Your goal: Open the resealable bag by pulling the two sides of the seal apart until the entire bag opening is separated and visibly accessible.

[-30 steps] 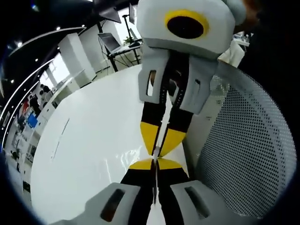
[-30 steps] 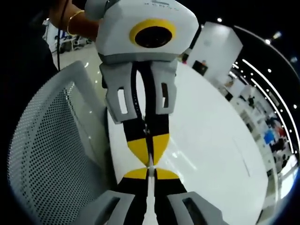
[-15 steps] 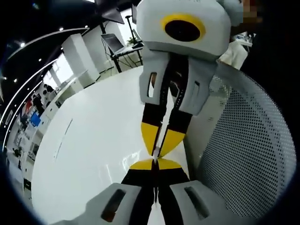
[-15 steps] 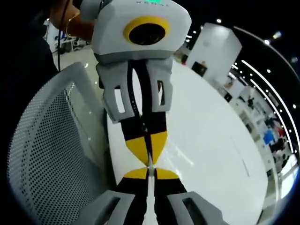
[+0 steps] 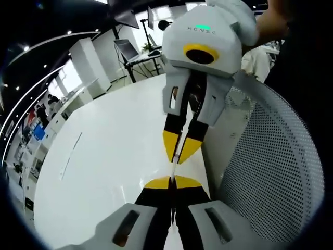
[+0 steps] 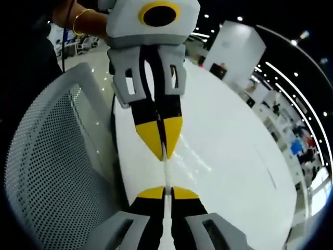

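- In the left gripper view we see our left gripper [image 5: 172, 180] at the bottom with its yellow-tipped jaws pressed together on a thin clear strip, the edge of the bag [image 5: 173, 167]
- Straight ahead of it, the right gripper [image 5: 180, 156] points back at us, its yellow tips pinched on the far end of the same strip
- The bag's film shows as a faint glossy sheet between the two grippers, just above the white table [image 5: 104, 172]; how far the seal is parted we cannot tell
- To the right of the left gripper stands a white mesh chair back [image 5: 276, 177], close beside the table edge
- In the right gripper view our right gripper [image 6: 167, 191] is clamped on the clear bag edge [image 6: 166, 172], which runs as a narrow stretched line up to the left gripper [image 6: 163, 151] facing it
- A small gap of stretched film separates the two pairs of yellow tips
- A hand with a gold bangle [image 6: 83, 21] holds the left gripper from behind
- The chair back [image 6: 52, 177] lies to the left of the right gripper, and the table [image 6: 234, 166] spreads to its right
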